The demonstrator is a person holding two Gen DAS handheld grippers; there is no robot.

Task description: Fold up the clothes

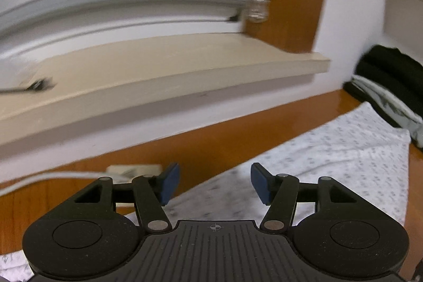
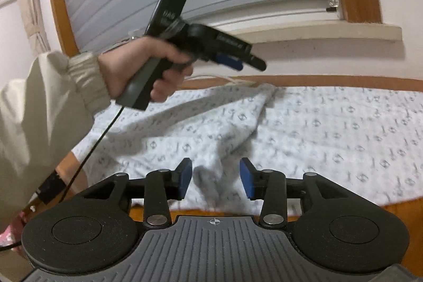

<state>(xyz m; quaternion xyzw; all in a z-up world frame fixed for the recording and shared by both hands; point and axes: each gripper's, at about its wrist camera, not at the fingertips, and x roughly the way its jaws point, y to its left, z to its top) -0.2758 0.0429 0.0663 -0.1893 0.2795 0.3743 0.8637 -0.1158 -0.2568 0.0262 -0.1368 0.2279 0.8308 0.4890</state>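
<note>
Your left tool (image 1: 215,183) hangs in the air with its blue pads (image 1: 169,183) spread apart and nothing between them. In the right wrist view your left hand (image 2: 142,70) grips its handle, a cream sleeve (image 2: 53,102) behind it and a black cable (image 2: 92,149) trailing down. Your right tool (image 2: 215,180) is spread too, empty, low over the near edge of the cloth (image 2: 317,139). The white patterned cloth lies on the wooden desk (image 1: 185,147), flat on its right part and rumpled into ridges toward the left. A dark pile (image 1: 391,78) sits at the desk's far right, below the sill (image 1: 158,75).
</note>
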